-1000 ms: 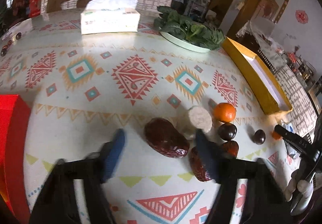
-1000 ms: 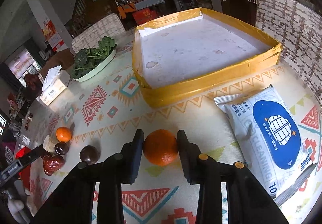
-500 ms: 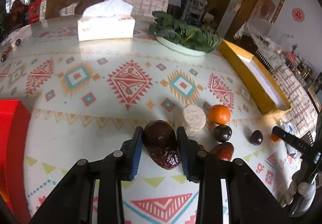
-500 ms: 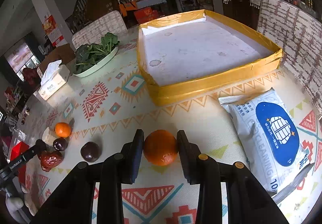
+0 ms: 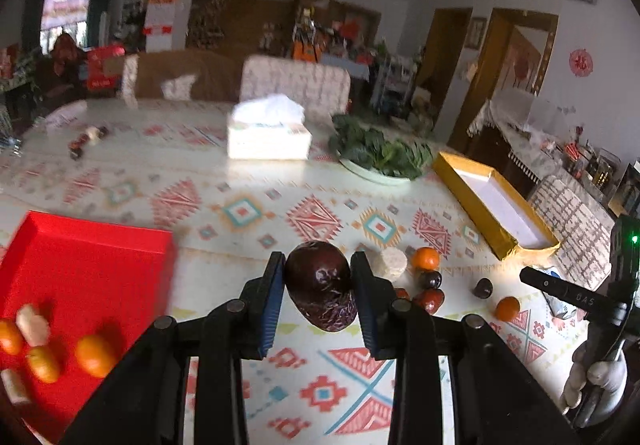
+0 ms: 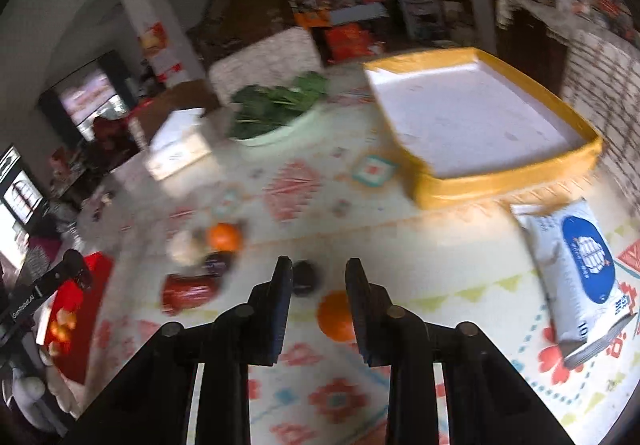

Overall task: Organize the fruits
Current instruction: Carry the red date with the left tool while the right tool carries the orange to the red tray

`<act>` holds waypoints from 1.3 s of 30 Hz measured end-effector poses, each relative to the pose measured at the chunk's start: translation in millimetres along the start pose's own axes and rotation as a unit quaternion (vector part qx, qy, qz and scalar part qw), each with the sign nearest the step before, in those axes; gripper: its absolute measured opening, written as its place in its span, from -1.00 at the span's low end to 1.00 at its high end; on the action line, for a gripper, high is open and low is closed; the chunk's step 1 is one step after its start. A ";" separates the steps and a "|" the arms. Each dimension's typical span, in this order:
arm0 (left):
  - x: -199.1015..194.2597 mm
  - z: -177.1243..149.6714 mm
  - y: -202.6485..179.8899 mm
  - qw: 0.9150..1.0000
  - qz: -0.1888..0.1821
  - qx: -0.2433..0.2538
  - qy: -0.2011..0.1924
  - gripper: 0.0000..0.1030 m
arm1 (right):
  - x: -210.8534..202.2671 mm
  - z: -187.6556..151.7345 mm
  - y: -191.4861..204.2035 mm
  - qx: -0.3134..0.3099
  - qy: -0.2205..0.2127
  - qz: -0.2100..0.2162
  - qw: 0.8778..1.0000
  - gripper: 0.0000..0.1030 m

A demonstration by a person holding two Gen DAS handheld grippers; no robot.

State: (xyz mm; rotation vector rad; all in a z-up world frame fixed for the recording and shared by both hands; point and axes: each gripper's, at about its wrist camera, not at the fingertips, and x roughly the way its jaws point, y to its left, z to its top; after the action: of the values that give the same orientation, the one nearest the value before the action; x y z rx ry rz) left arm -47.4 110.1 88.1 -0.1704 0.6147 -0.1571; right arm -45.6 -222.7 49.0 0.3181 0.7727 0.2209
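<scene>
My left gripper (image 5: 318, 299) is shut on a big dark red date (image 5: 320, 291) and holds it above the table. A red tray (image 5: 80, 285) at the left holds several small oranges and pale pieces. More fruit lies beyond: an orange (image 5: 426, 258), dark plums (image 5: 431, 279), a red date (image 5: 430, 299), a pale round cake (image 5: 393, 263). My right gripper (image 6: 316, 297) is open and empty. An orange (image 6: 335, 315) lies on the cloth by its right finger, and a dark plum (image 6: 304, 277) lies between the fingertips.
A yellow-rimmed box (image 6: 504, 181) stands at the right, a wipes pack (image 6: 576, 269) beside it. A plate of greens (image 5: 380, 155) and a tissue box (image 5: 268, 135) stand further back. The other gripper shows in the left wrist view (image 5: 580, 301).
My left gripper has lifted the big date off the table and swung left, bringing the red tray into view. My right gripper has let go of the orange and moved left.
</scene>
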 end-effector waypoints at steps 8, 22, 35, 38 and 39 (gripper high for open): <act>-36.0 -11.5 29.1 1.000 -0.005 -0.023 -0.020 -0.37 | -1.6 -7.5 13.1 -0.009 0.007 0.017 1.000 -0.39; -65.0 -22.7 71.1 0.998 0.014 -0.055 -0.039 -0.37 | 24.8 -55.1 41.7 -0.066 0.075 -0.016 0.995 0.11; -95.3 -17.8 124.4 0.993 0.071 -0.071 -0.065 -0.37 | 2.7 -37.2 104.7 -0.102 0.043 0.033 0.993 -0.41; -101.2 -14.8 142.2 0.991 0.089 -0.074 -0.067 -0.37 | -1.2 -23.3 152.8 -0.133 0.039 0.081 0.987 -0.41; -103.5 -12.9 148.7 0.990 0.099 -0.072 -0.067 -0.37 | -0.7 -18.2 168.3 -0.141 0.040 0.100 0.984 -0.41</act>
State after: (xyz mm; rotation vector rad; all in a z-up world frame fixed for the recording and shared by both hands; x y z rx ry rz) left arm -124.1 273.8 105.1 -0.2561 0.5048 0.0895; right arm -72.3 -62.8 97.8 0.1186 0.7778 0.5291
